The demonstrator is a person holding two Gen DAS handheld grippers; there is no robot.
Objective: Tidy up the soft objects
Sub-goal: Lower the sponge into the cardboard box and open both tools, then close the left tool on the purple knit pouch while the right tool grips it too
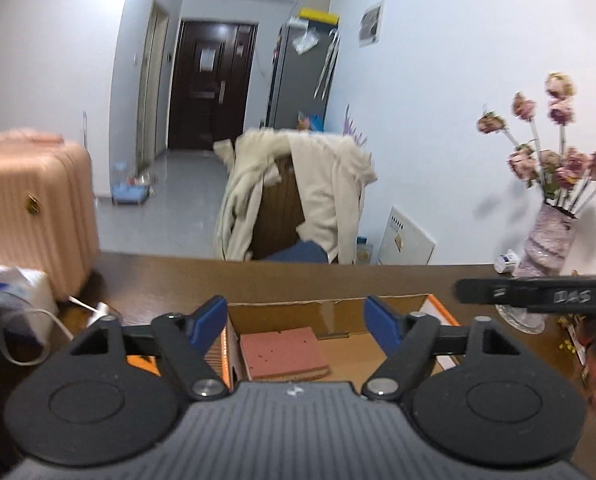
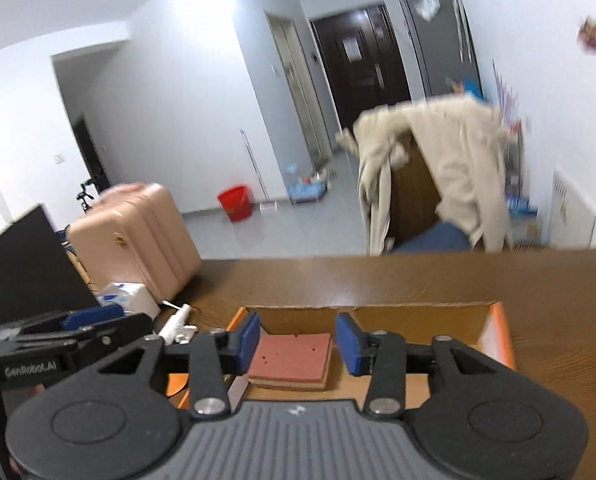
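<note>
The pink sponge pad (image 2: 292, 358) lies flat in the cardboard box (image 2: 493, 332), looks light and squashy; grip opposite edges. Both tongs, left tongs (image 1: 296, 322) and right tongs (image 2: 298, 344), gape empty at its six o'clock.

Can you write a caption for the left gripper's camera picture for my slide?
Open left gripper above a pink sponge lying in a cardboard box.

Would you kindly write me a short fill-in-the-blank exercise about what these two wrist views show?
1. The pink sponge lies inside an open cardboard ____.
2. Neither the left gripper nor the right gripper holds anything; both stand ____.
3. The vase on the table holds dried ____.
4. A cream jacket hangs over a ____.

Missing words: box; open; flowers; chair
</note>
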